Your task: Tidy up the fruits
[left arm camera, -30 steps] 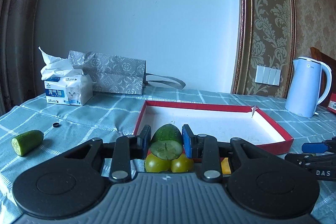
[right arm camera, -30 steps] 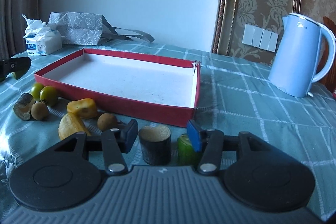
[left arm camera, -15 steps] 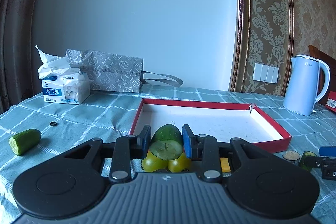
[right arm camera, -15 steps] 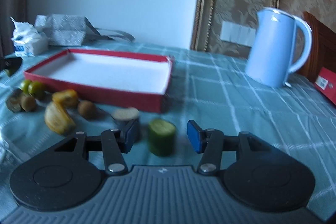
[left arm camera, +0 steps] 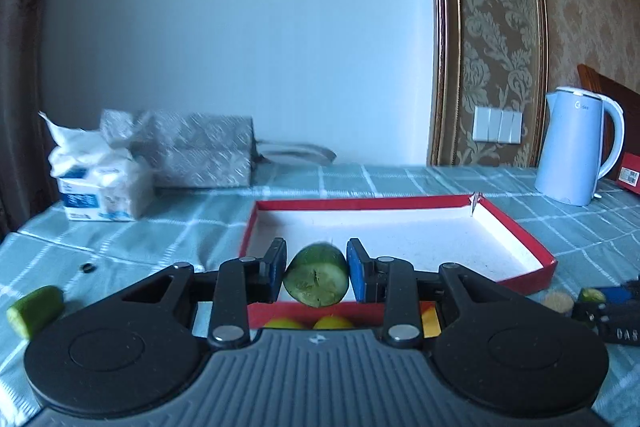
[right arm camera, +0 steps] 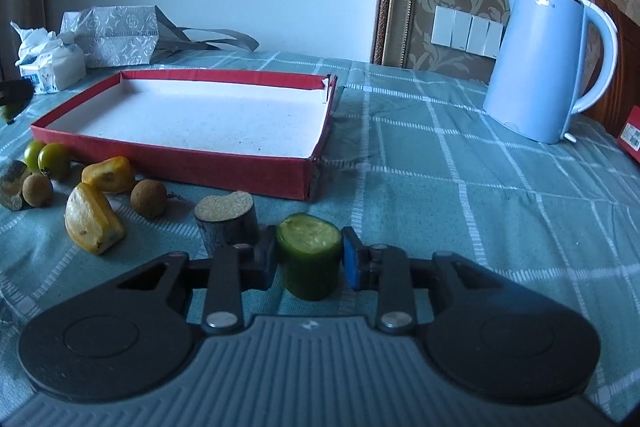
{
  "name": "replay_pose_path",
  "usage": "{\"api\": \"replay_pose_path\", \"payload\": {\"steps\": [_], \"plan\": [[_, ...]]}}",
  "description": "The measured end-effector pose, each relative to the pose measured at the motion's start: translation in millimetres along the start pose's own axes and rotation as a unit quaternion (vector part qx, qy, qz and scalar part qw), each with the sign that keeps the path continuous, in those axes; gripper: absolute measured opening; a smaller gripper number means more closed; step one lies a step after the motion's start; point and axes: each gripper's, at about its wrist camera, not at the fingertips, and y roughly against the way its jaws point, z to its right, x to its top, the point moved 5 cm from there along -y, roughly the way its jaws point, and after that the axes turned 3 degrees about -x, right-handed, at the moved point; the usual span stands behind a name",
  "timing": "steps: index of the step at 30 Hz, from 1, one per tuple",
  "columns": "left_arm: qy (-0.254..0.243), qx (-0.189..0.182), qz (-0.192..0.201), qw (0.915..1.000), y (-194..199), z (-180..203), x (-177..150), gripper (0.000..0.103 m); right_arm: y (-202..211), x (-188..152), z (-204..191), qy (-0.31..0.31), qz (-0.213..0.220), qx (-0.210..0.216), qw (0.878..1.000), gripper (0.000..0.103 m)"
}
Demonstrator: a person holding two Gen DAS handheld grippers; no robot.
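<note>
Seen from the left wrist, much is blurred: the tissue pack (left arm camera: 100, 183) and grey patterned bag (left arm camera: 200, 151) smear. The left gripper (left arm camera: 316, 273) is clamped tight on a cucumber chunk (left arm camera: 316, 281), cut face toward the camera, in front of the near rim of the red tray (left arm camera: 536, 251). Two green-yellow fruits (left arm camera: 308, 323) are mostly hidden behind the gripper body; only their tops show. Earlier they showed fully beneath the chunk, so the hold has lifted toward the tray. Another cucumber piece (left arm camera: 34, 307) lies at left on the checked tablecloth (left arm camera: 160, 239). At the far right edge the right gripper is cut off and hard to read.

From the right wrist, the right gripper (right arm camera: 308, 259) has just been closing, and its pads now press an upright cucumber stub (right arm camera: 309, 255) standing on the cloth. Just left stands a dark stub with a pale top (right arm camera: 226, 219). Beyond lie yellow pieces (right arm camera: 94, 223) and brown round fruits (right arm camera: 148, 198). The kettle (right arm camera: 544, 63) stands well apart.
</note>
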Motion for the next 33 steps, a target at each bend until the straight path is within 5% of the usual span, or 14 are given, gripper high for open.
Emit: {"api": "replay_pose_path", "payload": {"steps": [4, 6, 8, 15, 22, 29, 33], "plan": [[0.001, 0.012, -0.007, 0.9999, -24.7, -4.4, 10.1, 0.033, 0.8, 0.1, 6.4, -0.021, 0.003, 0.007, 1.000, 0.031], [-0.003, 0.012, -0.009, 0.9999, -35.0, -4.2, 12.8, 0.062, 0.7, 0.1, 8.7, -0.029, 0.003, 0.011, 1.000, 0.031], [-0.004, 0.013, 0.000, 0.9999, -40.7, -4.5, 14.9, 0.074, 1.0, -0.1, 9.5, -0.032, 0.004, 0.013, 0.999, 0.031], [0.029, 0.007, 0.003, 0.9995, -37.2, -21.1, 23.1, 0.075, 1.0, -0.1, 12.2, -0.044, 0.005, 0.021, 0.999, 0.031], [0.050, 0.007, 0.010, 0.9987, 16.1, -61.1, 14.2, 0.075, 1.0, -0.1, 14.8, -0.049, 0.004, 0.025, 0.999, 0.031], [-0.011, 0.025, 0.019, 0.9994, 44.2, -63.9, -3.6, 0.071, 1.1, -0.1, 13.4, -0.045, 0.004, 0.023, 0.999, 0.031], [-0.001, 0.021, 0.017, 0.9996, 40.9, -62.5, -5.0, 0.068, 5.5, 2.6, 15.0, -0.048, 0.020, 0.018, 0.998, 0.030]]}}
